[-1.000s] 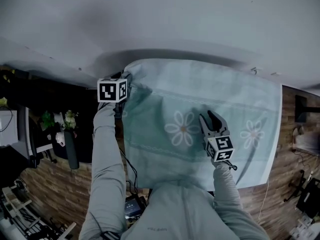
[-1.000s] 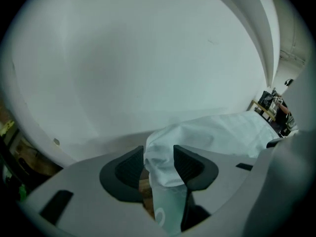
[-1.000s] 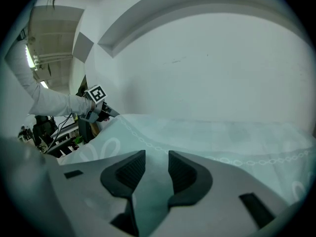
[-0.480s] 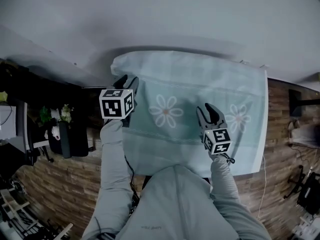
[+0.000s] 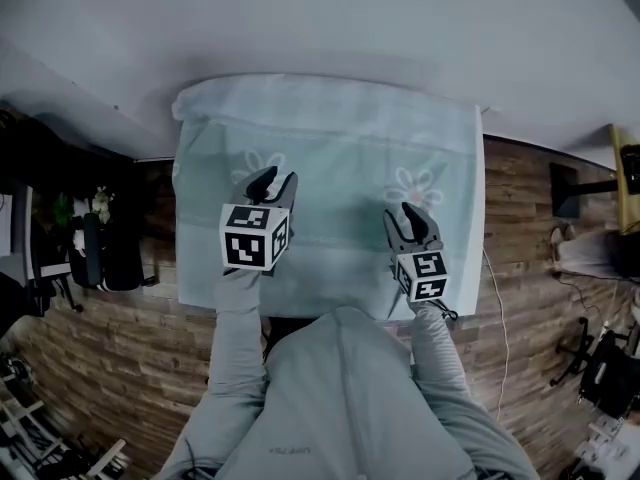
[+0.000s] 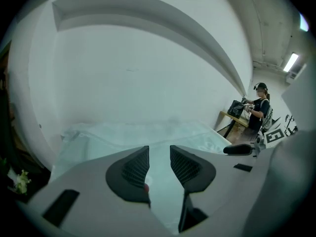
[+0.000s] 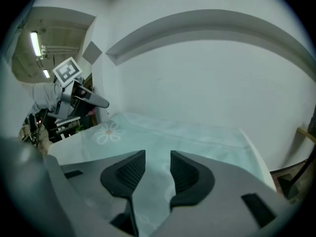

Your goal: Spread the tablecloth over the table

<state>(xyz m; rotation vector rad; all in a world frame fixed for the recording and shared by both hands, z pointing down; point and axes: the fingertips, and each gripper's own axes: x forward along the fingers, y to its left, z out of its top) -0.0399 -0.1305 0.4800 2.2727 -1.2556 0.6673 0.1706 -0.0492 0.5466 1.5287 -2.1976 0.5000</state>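
Surface and room: a plain white wall with a curved ledge at the far side, and a brown wood-plank floor on both sides. Dark furniture stands at the left, and another person stands at a distant bench in your left gripper view. Task item: one pale mint-green woven tablecloth printed with white daisy flowers. It is a thin, soft, rectangular fabric that lies flat across the table, which it hides entirely. Its far edge lies against the wall in a slightly raised, puckered fold, most bunched at the far left corner. Its near edge is just in front of your body. Its longer side appears to run left to right along the wall, with the short sides facing the floor at either end. Tools: your left gripper, grey body with black ribbed pads, hangs over the near-left part of the cloth. Its jaws have just been closing but stand apart, with nothing between them. Your right gripper, of the same build, hangs over the near-right part with its jaws apart and empty. Each carries a black-and-white marker cube.
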